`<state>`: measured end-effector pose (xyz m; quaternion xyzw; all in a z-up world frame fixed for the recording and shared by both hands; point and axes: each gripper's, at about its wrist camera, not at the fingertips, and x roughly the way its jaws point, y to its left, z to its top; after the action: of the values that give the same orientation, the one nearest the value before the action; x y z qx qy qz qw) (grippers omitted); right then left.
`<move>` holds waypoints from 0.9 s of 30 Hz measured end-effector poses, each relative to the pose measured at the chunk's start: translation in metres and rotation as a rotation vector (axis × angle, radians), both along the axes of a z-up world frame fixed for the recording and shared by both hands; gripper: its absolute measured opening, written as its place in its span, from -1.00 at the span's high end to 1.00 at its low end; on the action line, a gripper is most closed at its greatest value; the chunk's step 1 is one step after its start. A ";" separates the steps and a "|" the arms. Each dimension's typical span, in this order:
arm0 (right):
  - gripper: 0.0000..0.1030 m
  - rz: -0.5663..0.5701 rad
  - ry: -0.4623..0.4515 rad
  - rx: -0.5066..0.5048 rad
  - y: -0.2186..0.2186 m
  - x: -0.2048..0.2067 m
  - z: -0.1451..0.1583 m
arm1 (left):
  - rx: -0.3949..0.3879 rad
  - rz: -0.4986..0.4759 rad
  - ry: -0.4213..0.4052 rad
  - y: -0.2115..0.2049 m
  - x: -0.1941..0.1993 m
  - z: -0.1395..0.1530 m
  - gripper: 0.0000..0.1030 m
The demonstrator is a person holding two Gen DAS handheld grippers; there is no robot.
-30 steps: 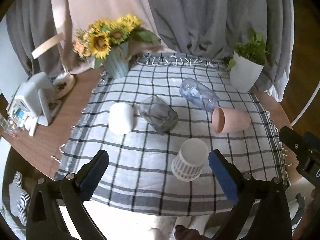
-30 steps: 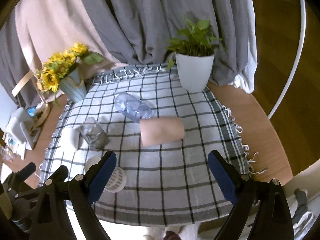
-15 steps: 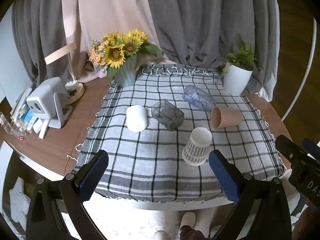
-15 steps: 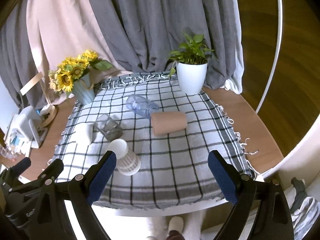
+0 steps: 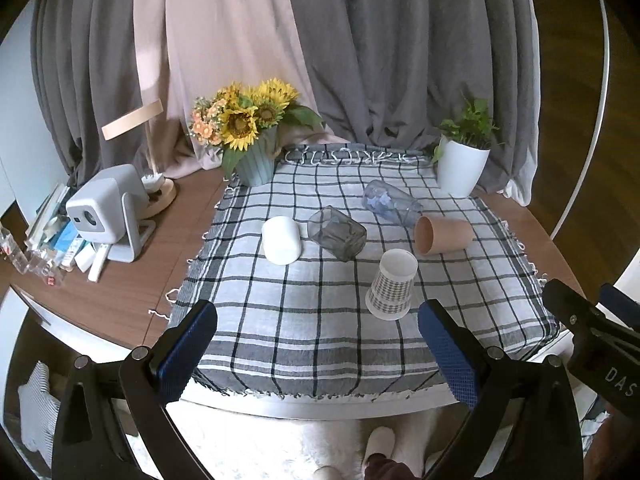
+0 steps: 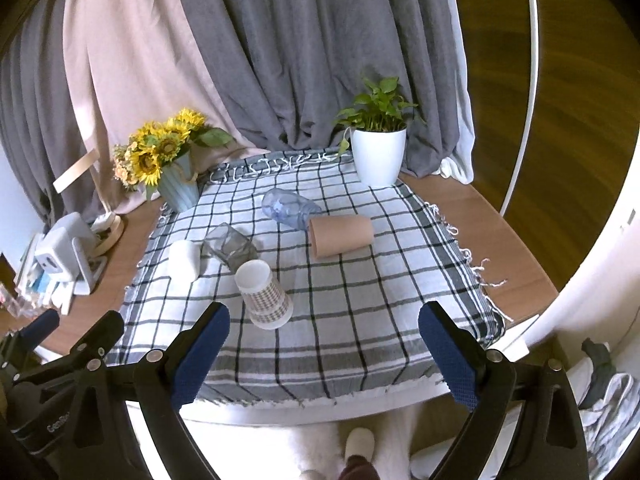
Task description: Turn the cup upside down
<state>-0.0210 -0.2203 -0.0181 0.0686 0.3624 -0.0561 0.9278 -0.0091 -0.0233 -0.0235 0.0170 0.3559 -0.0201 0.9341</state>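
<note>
A white paper cup with a checked band [image 5: 391,285] stands upside down on the checked cloth [image 5: 320,320]; it also shows in the right wrist view [image 6: 263,294]. A tan cup [image 5: 442,234] [image 6: 341,235], a clear blue cup [image 5: 390,201] [image 6: 289,208] and a grey glass [image 5: 337,233] [image 6: 230,247] lie on their sides. A white cup [image 5: 281,240] [image 6: 184,260] stands beside the glass. My left gripper [image 5: 316,350] is open and empty, back from the table's front edge. My right gripper [image 6: 324,354] is open and empty, likewise back.
A sunflower vase [image 5: 256,160] stands at the back left and a white plant pot [image 5: 462,166] at the back right. A small white projector [image 5: 106,210] and clutter sit on the wooden table to the left. Curtains hang behind.
Both grippers have pulled back and up from the table, so the cups look smaller and farther. The cups have not moved.
</note>
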 end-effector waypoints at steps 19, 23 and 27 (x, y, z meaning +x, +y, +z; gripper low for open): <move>-0.86 0.004 -0.008 0.001 0.002 -0.011 0.001 | -0.010 0.005 0.001 0.007 -0.015 0.005 -0.99; -0.86 0.005 -0.007 0.000 0.003 -0.013 0.001 | -0.011 0.010 0.001 0.011 -0.016 0.005 -0.99; -0.86 0.004 -0.008 0.001 0.004 -0.014 0.001 | -0.011 0.009 0.000 0.011 -0.016 0.005 -0.99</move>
<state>-0.0351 -0.2168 -0.0167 0.0685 0.3590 -0.0536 0.9293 -0.0254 -0.0124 -0.0189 0.0100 0.3560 -0.0178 0.9343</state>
